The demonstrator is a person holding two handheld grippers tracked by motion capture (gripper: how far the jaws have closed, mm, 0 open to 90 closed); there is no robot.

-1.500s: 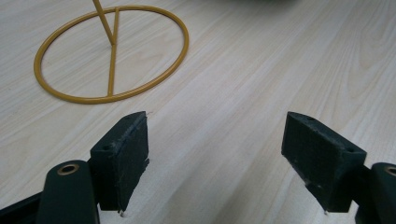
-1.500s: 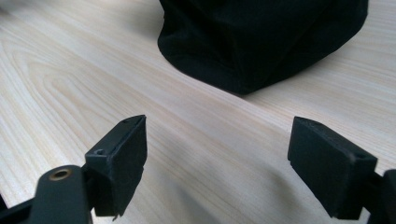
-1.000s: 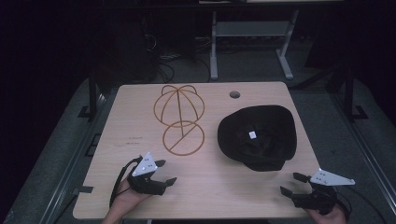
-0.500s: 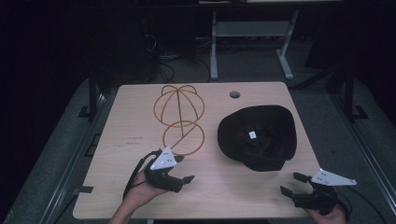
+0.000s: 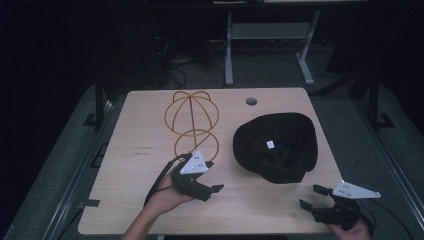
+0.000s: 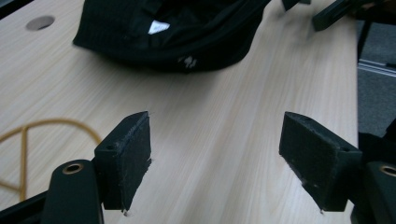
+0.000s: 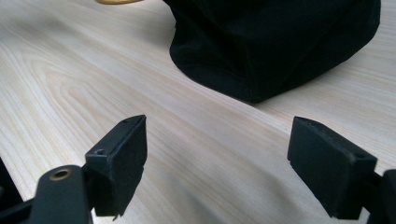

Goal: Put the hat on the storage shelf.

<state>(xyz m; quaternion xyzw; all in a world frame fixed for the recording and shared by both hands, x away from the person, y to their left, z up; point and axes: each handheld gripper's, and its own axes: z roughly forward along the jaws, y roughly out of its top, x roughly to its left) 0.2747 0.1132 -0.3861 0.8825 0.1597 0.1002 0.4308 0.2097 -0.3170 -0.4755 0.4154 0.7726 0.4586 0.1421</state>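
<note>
A black cap (image 5: 276, 146) lies upside down on the right half of the wooden table (image 5: 130, 200), its white inner label facing up — soft, light cloth that looks likely to sag unless taken by the stiffer rim. Which way its brim points is unclear. The left gripper (image 5: 212, 189) and right gripper (image 5: 312, 196) hover near it, jaws spread wide and empty; a wire hat stand (image 5: 191, 122) sits to its left.

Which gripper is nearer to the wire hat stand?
Left. The left gripper sits just below the wire hat stand, beside its base ring. The right gripper is at the table's near right corner, below the black hat.
</note>
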